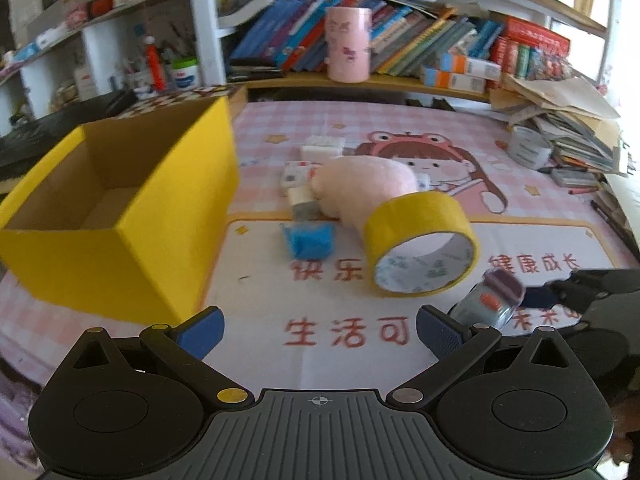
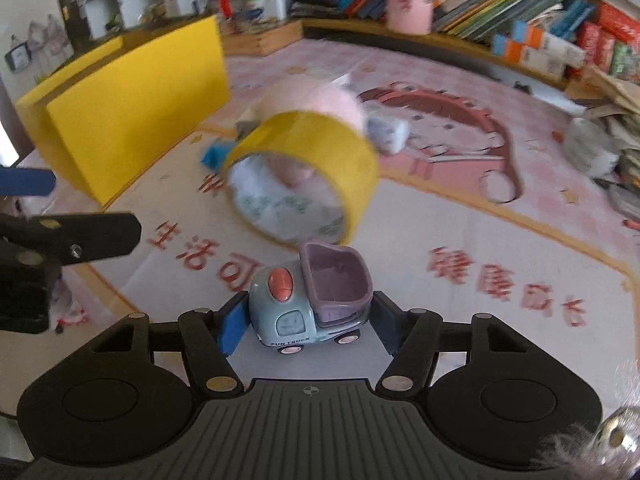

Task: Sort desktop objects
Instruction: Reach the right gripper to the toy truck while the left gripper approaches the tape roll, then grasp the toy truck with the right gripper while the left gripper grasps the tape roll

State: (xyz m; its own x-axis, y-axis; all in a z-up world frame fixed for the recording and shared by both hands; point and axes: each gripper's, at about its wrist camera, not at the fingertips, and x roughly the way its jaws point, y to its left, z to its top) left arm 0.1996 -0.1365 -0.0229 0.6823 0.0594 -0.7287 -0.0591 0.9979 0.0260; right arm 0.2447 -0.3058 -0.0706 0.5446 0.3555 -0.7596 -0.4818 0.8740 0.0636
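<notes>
The toy truck [image 2: 310, 308] stands on the worktop [image 2: 420, 240] just before the tape roll [image 2: 304, 176], between the right tongs [image 2: 308, 326], whose pads look pressed to its sides, though blur leaves doubt. Light, hard, slick plastic: hold the cab body, not the tipper. The left tongs [image 1: 320, 330] gape empty near the yellow box [image 1: 132, 216].

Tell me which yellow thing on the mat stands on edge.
The tape roll: it stands on its rim, hollow core facing the camera. The yellow box sits flat, open side up.
</notes>
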